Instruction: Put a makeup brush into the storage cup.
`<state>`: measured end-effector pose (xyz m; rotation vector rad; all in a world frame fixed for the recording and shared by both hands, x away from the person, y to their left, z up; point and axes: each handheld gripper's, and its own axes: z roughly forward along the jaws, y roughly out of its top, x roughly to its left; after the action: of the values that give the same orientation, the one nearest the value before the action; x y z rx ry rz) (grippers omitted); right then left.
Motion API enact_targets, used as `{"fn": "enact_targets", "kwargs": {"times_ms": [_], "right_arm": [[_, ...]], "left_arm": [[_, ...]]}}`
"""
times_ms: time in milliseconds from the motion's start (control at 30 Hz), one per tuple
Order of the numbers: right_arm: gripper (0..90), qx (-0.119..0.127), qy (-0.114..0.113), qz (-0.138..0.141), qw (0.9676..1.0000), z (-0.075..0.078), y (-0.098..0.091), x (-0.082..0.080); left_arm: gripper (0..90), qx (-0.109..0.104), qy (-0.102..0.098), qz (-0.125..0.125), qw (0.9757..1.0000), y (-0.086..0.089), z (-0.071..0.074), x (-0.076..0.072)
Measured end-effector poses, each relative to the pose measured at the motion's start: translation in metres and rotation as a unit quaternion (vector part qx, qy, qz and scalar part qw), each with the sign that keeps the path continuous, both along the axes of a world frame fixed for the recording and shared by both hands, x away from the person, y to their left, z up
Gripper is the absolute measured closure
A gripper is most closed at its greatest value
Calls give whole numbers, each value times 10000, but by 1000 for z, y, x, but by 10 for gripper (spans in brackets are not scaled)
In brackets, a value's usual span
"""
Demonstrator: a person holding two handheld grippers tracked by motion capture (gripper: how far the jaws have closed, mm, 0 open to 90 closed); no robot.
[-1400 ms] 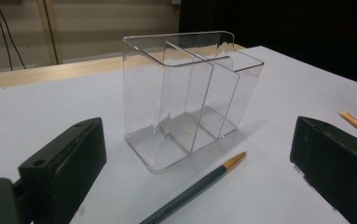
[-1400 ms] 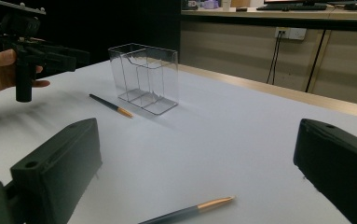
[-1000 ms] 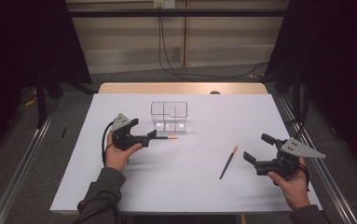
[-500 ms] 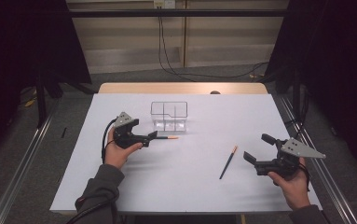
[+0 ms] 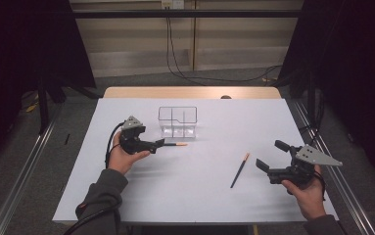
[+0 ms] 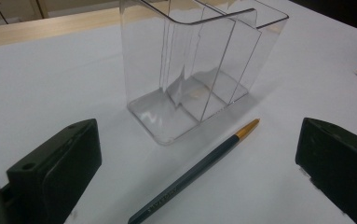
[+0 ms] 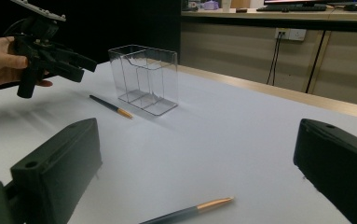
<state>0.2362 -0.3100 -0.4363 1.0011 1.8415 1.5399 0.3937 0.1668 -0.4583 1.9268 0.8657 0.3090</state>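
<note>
— Left hand-held gripper [image 5: 159, 143] hovers with its jaws spread wide over a dark pencil [image 6: 199, 169], holding nothing. Where does that pencil lie?

— Flat on the white table [image 5: 204, 196], just beside the front of the clear organiser [image 5: 177, 122], at about 6 o'clock from it in the high view, its orange tip pointing toward 3 o'clock. In the left gripper view it runs between the two jaws, untouched by either.

— And the right hand-held gripper [image 5: 269, 158]?

— Also gaping and empty, near the table's 4 o'clock edge. A second pencil [image 5: 240, 170] lies just at its 9 o'clock side, well apart from the organiser.

— How would the pencil handle?

— My guess: light, stiff and thin, with a smooth lacquered barrel that could roll or slip on the table as the jaws close. I would take it across the barrel near the middle, so it does not tip when lifted, and press gently. The organiser looks like hard thin plastic, light enough to slide if knocked.

— Count for me.

— Two pencils, one clear organiser with three compartments that look empty, two hand-held grippers.
</note>
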Motion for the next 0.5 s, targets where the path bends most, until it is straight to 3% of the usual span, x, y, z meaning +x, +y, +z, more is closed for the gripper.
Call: {"fn": "enact_targets", "kwargs": {"times_ms": [133, 167, 300, 433, 500], "right_arm": [[5, 0, -1, -12, 10000, 0, 0, 0], [5, -11, -19, -4, 10000, 0, 0, 0], [5, -8, -28, -7, 10000, 0, -1, 1], [5, -22, -29, -39, 10000, 0, -1, 0], [5, 15, -21, -20, 10000, 0, -1, 0]], "left_arm": [[15, 197, 56, -121, 9997, 0, 7, 4], [18, 336, 73, -210, 9992, -1, 10, 6], [22, 483, 90, -332, 9982, -4, 15, 9], [29, 805, 139, -543, 9952, -9, 22, 13], [37, 1008, 184, -692, 9923, -14, 26, 15]]}}
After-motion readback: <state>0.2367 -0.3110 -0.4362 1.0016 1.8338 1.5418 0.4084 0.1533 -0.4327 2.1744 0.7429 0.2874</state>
